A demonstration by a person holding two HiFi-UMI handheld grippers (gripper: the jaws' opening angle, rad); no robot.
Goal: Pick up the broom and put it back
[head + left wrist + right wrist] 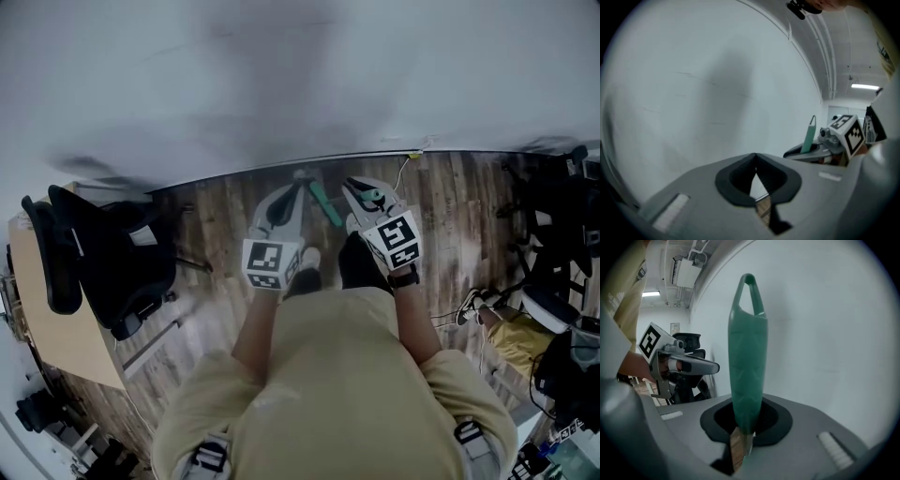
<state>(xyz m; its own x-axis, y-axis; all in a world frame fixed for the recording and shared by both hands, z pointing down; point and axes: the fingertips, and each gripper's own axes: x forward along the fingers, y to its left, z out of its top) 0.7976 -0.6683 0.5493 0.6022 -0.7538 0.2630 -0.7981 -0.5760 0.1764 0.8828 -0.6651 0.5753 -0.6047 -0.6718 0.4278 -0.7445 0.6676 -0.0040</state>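
Note:
The broom's green handle point(747, 362), with a hang loop at its top, stands upright between the jaws of my right gripper point(744, 430), which is shut on it. In the head view the green handle point(325, 203) slants between the two grippers, close to the white wall. My left gripper point(755, 165) is shut with nothing in it, its tips pointing at the wall. It sits just left of the right gripper point(367, 195). From the left gripper view the handle point(809, 135) rises out of the right gripper point(820, 149). The broom head is hidden.
A white wall point(300, 75) fills the space ahead and meets the wood floor point(225, 216). A black office chair point(112, 253) and a wooden desk point(47, 309) stand at the left. Cables and dark gear point(553, 244) crowd the right side.

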